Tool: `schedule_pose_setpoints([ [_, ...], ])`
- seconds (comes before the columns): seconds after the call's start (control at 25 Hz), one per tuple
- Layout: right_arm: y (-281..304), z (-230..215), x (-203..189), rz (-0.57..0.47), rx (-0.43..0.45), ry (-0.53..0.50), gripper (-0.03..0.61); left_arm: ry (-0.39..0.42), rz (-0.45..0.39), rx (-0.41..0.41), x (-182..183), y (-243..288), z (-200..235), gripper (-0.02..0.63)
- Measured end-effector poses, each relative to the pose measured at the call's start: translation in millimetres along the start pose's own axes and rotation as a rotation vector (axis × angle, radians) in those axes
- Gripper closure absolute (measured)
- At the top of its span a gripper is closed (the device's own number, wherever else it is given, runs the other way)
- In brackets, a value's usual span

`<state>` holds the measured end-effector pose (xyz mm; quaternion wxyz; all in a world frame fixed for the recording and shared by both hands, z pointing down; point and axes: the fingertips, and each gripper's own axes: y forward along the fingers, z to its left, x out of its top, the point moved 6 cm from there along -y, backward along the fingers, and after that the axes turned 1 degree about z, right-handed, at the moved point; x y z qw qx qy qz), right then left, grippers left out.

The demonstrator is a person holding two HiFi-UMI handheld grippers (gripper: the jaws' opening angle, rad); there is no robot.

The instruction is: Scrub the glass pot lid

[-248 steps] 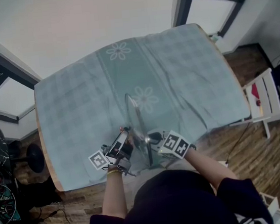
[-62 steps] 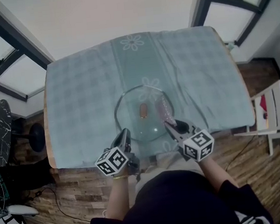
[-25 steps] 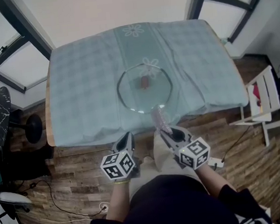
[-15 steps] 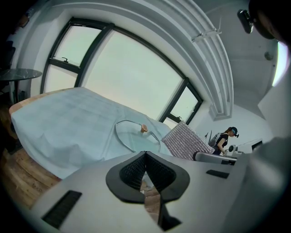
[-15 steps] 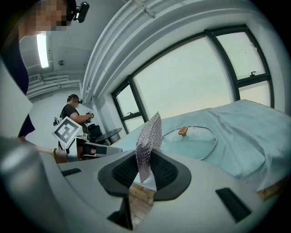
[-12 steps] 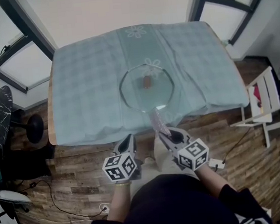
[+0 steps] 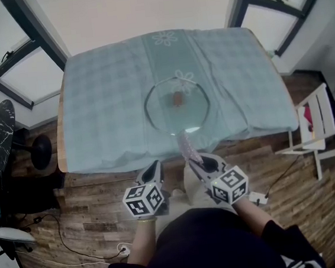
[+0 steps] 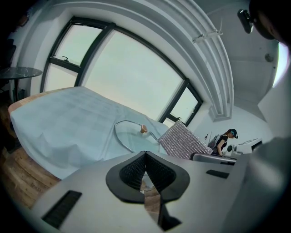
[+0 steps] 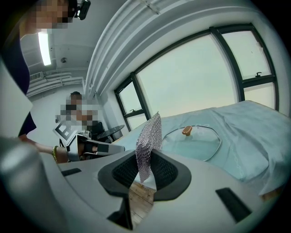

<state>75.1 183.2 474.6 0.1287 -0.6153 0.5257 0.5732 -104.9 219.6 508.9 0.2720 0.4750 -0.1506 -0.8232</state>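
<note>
Left gripper (image 7: 152, 166): lower centre of the head view, over the wooden floor (image 7: 92, 209); jaws pressed together, nothing between them.
Right gripper (image 7: 193, 160): just beside it, clamped on a silvery mesh scouring cloth (image 7: 186, 144) that stands upright.
Glass pot lid (image 7: 174, 116): frame centre, flat on the checked tablecloth (image 7: 104, 95), brown knob (image 7: 177, 99) up, clear of both grippers.

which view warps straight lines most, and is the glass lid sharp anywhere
Both gripper views: window frames arc hard, corners go black. Head view: milder bowing at the table edges, dim and soft, glass lid shows mostly as a rim. Right gripper view: windows washed out, mesh scrubber crisp up close.
</note>
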Motion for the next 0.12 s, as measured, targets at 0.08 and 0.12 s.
schedule_pose_setpoints([
  [0.08, 1.3, 0.3, 1.2, 0.006, 0.007, -0.002, 0.502, -0.002, 0.002, 0.0, 1.0, 1.0, -0.1, 0.611],
  [0.12, 1.9, 0.3, 1.4, 0.008, 0.01, -0.001, 0.502, -0.003, 0.004, 0.001, 1.5, 1.5, -0.3, 0.611],
])
